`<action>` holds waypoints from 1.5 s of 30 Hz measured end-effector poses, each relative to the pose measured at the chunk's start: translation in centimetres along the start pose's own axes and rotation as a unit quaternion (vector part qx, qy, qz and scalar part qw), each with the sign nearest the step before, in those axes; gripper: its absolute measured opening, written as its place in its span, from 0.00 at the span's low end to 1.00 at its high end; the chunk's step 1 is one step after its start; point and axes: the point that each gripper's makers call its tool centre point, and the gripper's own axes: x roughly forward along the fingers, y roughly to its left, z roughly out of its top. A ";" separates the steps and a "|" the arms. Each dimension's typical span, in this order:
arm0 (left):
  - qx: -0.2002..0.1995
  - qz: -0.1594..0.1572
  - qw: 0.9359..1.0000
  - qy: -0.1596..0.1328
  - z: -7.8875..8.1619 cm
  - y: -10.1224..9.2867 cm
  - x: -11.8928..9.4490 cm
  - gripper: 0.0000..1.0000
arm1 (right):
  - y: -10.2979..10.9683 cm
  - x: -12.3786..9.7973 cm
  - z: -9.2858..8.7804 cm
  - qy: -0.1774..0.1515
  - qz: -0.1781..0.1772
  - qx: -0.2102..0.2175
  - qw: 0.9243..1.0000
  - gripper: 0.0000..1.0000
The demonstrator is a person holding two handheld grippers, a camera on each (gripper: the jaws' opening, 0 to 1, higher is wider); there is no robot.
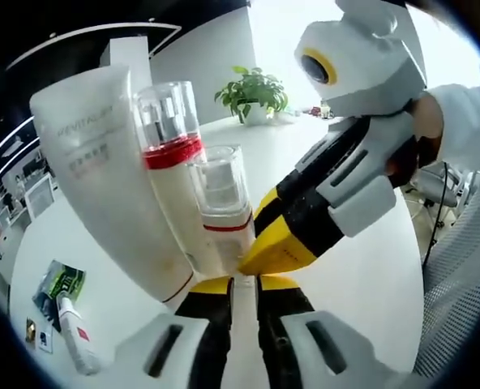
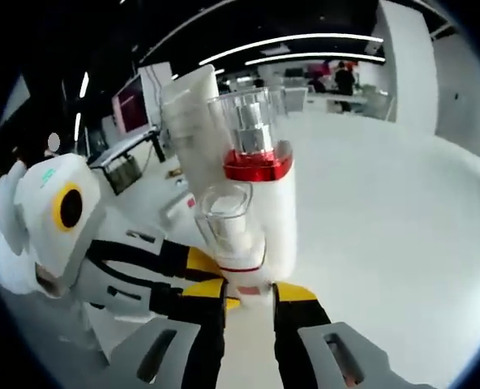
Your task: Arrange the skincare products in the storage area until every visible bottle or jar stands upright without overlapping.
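— Red-collared pump bottle (image 1: 171,154) stands upright on the white tabletop (image 1: 370,275), touching a smaller clear-capped bottle (image 1: 220,203) and a white tube (image 1: 102,170).
— And the tongs?
— Left tongs (image 1: 244,284) nearly closed at the small bottle's base, holding nothing that I can tell. Right tongs (image 2: 248,293) grip that base.
— Anything else?
— Another tube (image 1: 74,332) lies flat; potted plant (image 1: 252,93) behind.

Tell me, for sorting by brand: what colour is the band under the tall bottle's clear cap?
Red. The tall bottle shows it best in the right gripper view.
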 end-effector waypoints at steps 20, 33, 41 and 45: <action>0.008 0.005 1.000 0.008 -0.3 0.7 0.4 0.10 | 0.5 0.0 0.1 -0.001 0.006 0.009 1.000 0.15; 0.007 0.006 1.000 0.011 -0.4 0.6 0.1 0.11 | 0.6 -0.1 0.0 0.002 0.008 0.001 1.000 0.17; 0.003 0.005 1.000 0.010 -0.1 0.9 -0.9 0.13 | 0.5 -0.7 -0.1 0.000 0.007 -0.002 1.000 0.24; 0.004 0.005 1.000 0.012 0.1 1.2 -1.8 0.15 | 0.6 -1.2 -0.1 -0.001 0.008 -0.007 1.000 0.28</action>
